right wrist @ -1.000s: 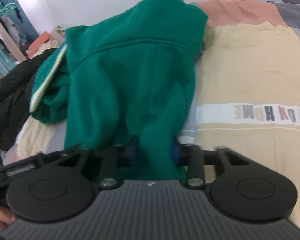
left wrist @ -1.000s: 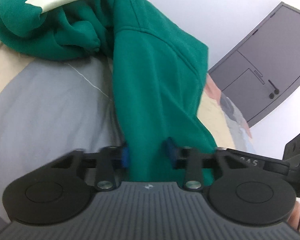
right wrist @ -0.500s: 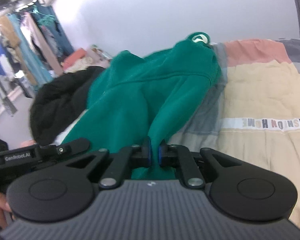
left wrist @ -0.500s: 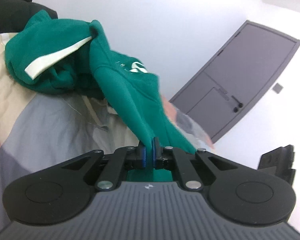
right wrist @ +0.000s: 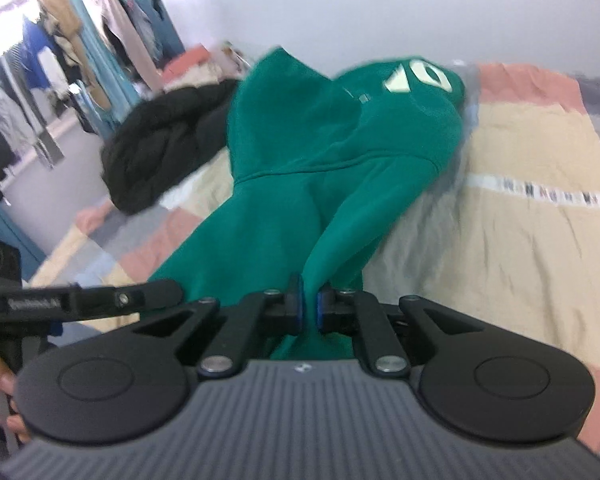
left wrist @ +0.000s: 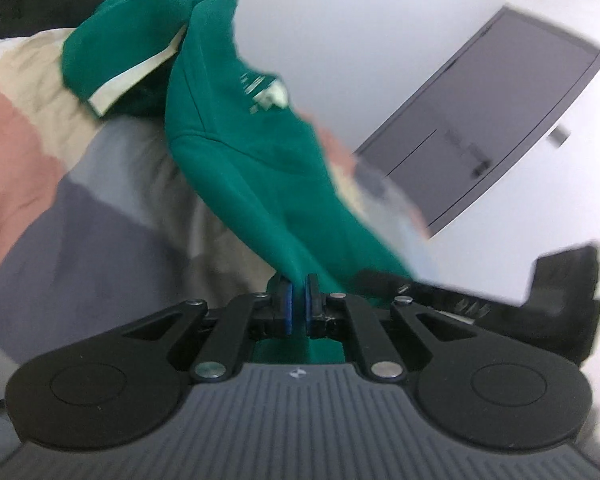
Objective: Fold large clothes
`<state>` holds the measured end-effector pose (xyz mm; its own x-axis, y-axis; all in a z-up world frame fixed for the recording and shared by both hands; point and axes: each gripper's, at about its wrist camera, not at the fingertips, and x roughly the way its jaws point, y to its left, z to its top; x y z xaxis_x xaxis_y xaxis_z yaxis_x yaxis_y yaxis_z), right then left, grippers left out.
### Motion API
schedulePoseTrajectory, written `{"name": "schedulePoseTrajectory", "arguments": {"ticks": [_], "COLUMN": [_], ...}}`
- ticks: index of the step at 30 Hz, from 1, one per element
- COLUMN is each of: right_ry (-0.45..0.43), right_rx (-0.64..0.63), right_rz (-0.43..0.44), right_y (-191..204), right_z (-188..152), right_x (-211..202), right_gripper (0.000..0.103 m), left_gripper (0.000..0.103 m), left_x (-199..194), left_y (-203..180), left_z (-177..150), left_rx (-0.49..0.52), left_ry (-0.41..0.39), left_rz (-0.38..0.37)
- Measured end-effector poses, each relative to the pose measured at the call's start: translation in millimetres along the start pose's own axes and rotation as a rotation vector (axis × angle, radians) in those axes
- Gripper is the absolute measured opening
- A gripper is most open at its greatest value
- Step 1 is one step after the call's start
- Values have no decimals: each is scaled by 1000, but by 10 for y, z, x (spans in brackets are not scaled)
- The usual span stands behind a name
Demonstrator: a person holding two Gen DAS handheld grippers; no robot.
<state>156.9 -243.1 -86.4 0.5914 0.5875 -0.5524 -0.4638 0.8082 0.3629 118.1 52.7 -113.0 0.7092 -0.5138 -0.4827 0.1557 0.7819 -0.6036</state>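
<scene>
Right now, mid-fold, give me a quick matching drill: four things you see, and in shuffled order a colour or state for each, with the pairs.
Things:
1. hoodie
2. coat
3. door
4. left gripper

Colour or state:
A. grey, beside the white wall
B. shut on green cloth
C. green, stretched up off the bed
D. black, heaped on the bed's far side

Pairs: 1-C, 2-D, 3-A, 4-B

This is a bedroom: a bed (right wrist: 520, 208) with a patchwork blanket fills the frame, a clothes rack (right wrist: 72, 36) (upper left) hangs full, and a grey door (left wrist: 496, 128) stands right.
</scene>
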Motion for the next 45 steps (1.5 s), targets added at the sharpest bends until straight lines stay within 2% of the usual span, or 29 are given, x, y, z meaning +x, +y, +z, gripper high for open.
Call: {"name": "schedulePoseTrajectory", "arguments": {"ticks": [2, 3, 5, 6, 7, 10, 12, 13, 14, 15, 20, 23, 26, 29, 36, 38, 40, 42, 44, 45], "right_ry": [16, 24, 21, 16, 16, 20, 9, -9, -33, -58, -77, -46, -24, 4, 51, 69, 79, 68, 55, 42], "right_rx": [11, 34, 74, 99, 121, 186, 233, 263, 286, 306, 458, 504, 513, 508, 461, 455, 481, 463, 426, 410], "right_rz": [-23, -30, -21, -18, -19, -17, -29, -31, -30, -27, -43, -103, -115, -77, -33, -41, -12, 22, 57, 69], "right_y": [-30, -58, -108, -159, -189, -337, -463, -539, -597, -657, -993, -1167, -1342, -1420, -1459, -1486, -1523, -1491, -1421, -1377], "right_z": [-24, -4, 29, 65, 66, 142, 217, 272, 328, 384, 668, 728, 723, 668, 686, 660, 631, 653, 688, 700], "right_x": [55, 81, 85, 90, 84, 101, 115, 115, 116, 124, 474, 808, 1034, 1189, 1536, 1669, 1766, 1777, 1729, 1682], "right_gripper": [11, 11, 12, 12, 13, 17, 40, 61, 69, 69, 69, 69, 69, 69, 69, 68, 67, 53, 24, 20], "left_gripper": [8, 12, 40, 65, 70, 70, 70, 70, 70, 71, 73, 73, 73, 73, 72, 72, 73, 73, 74, 77], "left_x": [46, 81, 38, 31, 20, 7, 77, 134, 200, 274, 782, 1049, 1193, 1296, 1628, 1726, 1756, 1723, 1651, 1609], "left_y": [-10, 5, 26, 56, 91, 220, 346, 401, 440, 473, 612, 713, 891, 999, 1217, 1317, 1392, 1439, 1458, 1471], "left_z": [18, 43, 91, 119, 160, 326, 493, 598, 703, 799, 1120, 1153, 1127, 1111, 1124, 1131, 1148, 1167, 1192, 1201], "left_rx": [25, 33, 28, 18, 7, -26, -75, -91, -91, -93, -77, -57, -108, -100, -87, -103, -126, -166, -193, -206], "left_ry": [29, 34, 34, 30, 16, -26, -34, -40, -51, -60, -45, -30, -17, -2, 20, 26, 17, 11, 4, -2], "left_rz": [46, 59, 57, 53, 52, 29, 19, 30, 46, 62, 109, 142, 113, 78, 87, 93, 90, 83, 107, 120]}}
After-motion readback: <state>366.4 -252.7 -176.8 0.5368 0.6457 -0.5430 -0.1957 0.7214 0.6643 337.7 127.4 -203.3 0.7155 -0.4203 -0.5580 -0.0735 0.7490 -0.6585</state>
